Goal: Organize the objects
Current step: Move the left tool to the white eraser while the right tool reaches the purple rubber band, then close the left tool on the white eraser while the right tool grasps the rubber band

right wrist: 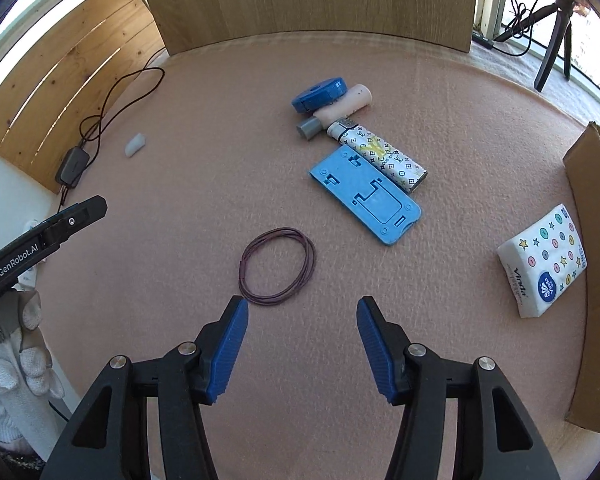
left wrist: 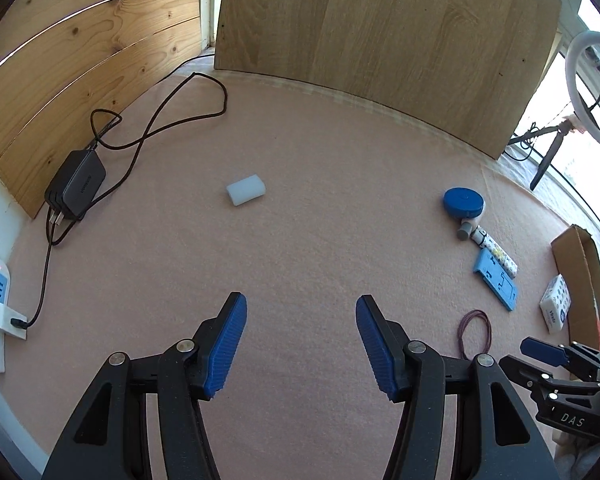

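Left gripper (left wrist: pixel 300 344) and right gripper (right wrist: pixel 302 346): fingers spread, empty. White block (left wrist: pixel 245 189) at 11 o'clock; hair tie (right wrist: pixel 277 266) at 12, blue phone stand (right wrist: pixel 366 196) at 1.

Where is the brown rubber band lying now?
In the right wrist view the brown rubber band lies flat on the pink mat, just ahead of the open right tool, near the blue plate.

Left wrist view: bare pink mat (left wrist: pixel 300 248) through centre, only a white block (left wrist: pixel 245 189) on it. Charger (left wrist: pixel 78 184) and cable (left wrist: pixel 172 120) crowd upper left.

Right wrist view: hair-tie loop (right wrist: pixel 277 266) lies just ahead; cardboard box (right wrist: pixel 592 208) blocks right edge.
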The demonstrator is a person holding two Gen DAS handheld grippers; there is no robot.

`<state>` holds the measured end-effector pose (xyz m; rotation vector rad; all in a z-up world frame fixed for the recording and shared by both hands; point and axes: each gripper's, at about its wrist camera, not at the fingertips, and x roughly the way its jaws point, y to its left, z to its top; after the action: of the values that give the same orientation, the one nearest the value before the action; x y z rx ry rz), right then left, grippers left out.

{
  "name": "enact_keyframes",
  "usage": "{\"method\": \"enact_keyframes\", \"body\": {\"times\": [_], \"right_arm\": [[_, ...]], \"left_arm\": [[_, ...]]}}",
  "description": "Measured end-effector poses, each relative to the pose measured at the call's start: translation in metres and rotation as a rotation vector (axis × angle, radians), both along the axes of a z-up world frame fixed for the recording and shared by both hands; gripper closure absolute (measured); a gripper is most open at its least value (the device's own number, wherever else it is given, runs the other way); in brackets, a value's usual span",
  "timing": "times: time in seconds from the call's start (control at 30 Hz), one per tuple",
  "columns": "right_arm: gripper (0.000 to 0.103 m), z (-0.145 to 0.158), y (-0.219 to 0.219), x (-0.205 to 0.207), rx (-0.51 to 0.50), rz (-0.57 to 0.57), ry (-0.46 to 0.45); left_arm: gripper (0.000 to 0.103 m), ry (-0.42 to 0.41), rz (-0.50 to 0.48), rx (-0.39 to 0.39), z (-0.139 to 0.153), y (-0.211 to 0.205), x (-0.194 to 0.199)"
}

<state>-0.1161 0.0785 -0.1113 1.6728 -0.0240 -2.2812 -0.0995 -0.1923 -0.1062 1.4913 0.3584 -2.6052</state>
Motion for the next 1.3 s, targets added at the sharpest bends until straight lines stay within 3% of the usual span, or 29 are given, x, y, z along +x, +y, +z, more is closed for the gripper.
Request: {"method": "enact_keyframes", "body": {"times": [0.6,0.93,1.13,1.3], "right_arm": [[0.053,-0.007,0.005,-0.016,-0.050,-0.157,0.000],[0.064,-0.016,0.004,-0.024,-0.048,-0.203,-0.015],[0.066,-0.019,-0.012,-0.028,0.040,-0.180,0.009],[0.073,-0.021,-0.031,-0.027,0.118,-0.117,0.024]], "left_arm": [[0.041,-0.030,-0.084,0.016,-0.023,-0.081,-0.057],[0.041,-0.065,-0.172,-0.025,-0.046,-0.071,-0.095],[0.042,-0.071,-0.197,-0.056,-0.049,-0.072,-0.106],[0.051,-0.064,-0.197,-0.082,-0.049,-0.074,-0.109]]}}
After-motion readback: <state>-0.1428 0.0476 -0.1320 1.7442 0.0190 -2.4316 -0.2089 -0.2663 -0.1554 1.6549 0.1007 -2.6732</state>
